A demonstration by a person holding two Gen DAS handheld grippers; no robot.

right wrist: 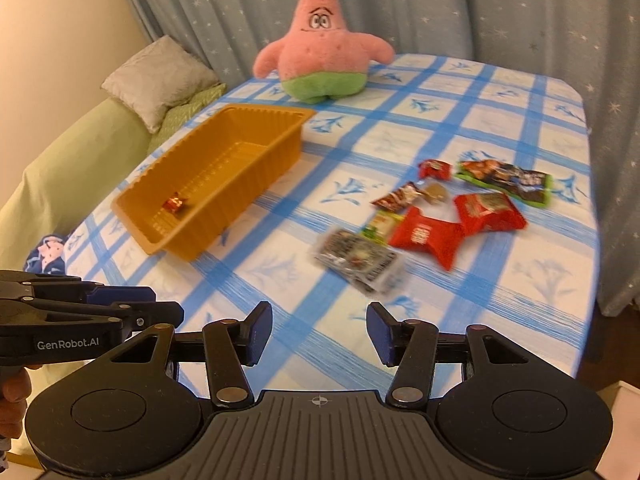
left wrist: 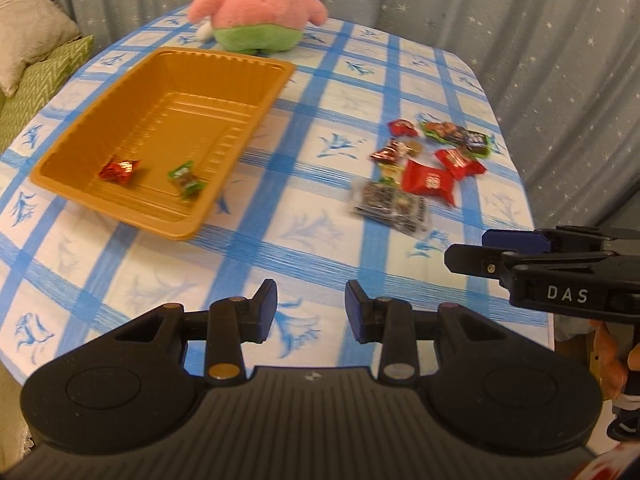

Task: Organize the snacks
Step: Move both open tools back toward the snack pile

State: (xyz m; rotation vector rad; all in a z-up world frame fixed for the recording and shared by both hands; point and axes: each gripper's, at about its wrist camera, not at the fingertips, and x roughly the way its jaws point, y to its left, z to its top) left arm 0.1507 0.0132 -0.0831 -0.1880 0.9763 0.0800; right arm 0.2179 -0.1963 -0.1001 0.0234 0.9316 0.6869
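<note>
An orange plastic tray sits on the left of the blue-checked tablecloth. It holds a red foil candy and a green-wrapped candy. To its right lies a loose pile of snacks: a red packet, a clear packet with dark contents, a green-edged dark packet and small red sweets. My left gripper hovers open over the near cloth, nothing between its fingers. My right gripper is open and empty too, just short of the clear packet. The right wrist view shows the tray and one red candy.
A pink star plush stands at the back of the table behind the tray. A grey pillow lies on a green sofa to the left. Star-patterned curtains hang behind and to the right. The table's rounded right edge is close to the snack pile.
</note>
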